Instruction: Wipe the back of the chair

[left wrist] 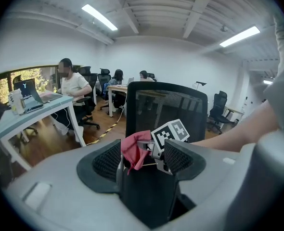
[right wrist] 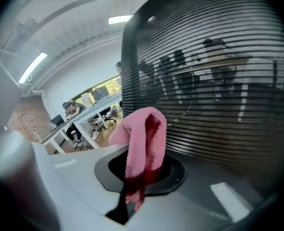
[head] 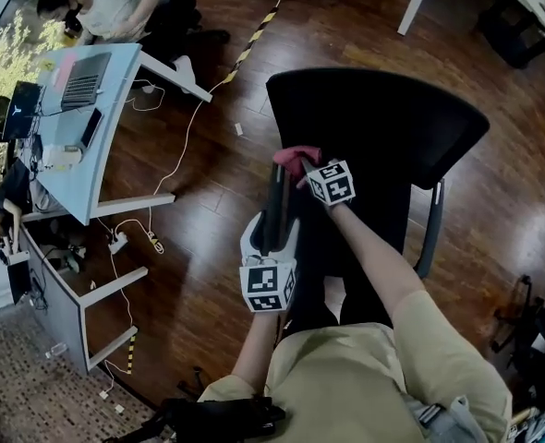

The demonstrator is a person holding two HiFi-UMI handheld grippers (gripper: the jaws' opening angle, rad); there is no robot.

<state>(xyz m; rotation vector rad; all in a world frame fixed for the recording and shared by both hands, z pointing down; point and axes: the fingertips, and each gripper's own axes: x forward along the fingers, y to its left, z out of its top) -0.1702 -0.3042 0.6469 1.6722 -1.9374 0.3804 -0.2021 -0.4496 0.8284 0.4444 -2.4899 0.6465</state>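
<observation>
Reaching forward and downward, the left gripper has its jaws set narrow and clamped on the chair's black armrest, with the forearm close to the body. The right arm stretches further out, and the right gripper is closed on a folded pink cloth. The cloth sits by the left edge of the mesh chair back; contact with the mesh cannot be resolved.

The chair back stands just before the person. The cloth, pinched in the right gripper, lies against its left edge. The left gripper clasps the armrest just below. A desk, bearing a laptop, stands well left.
</observation>
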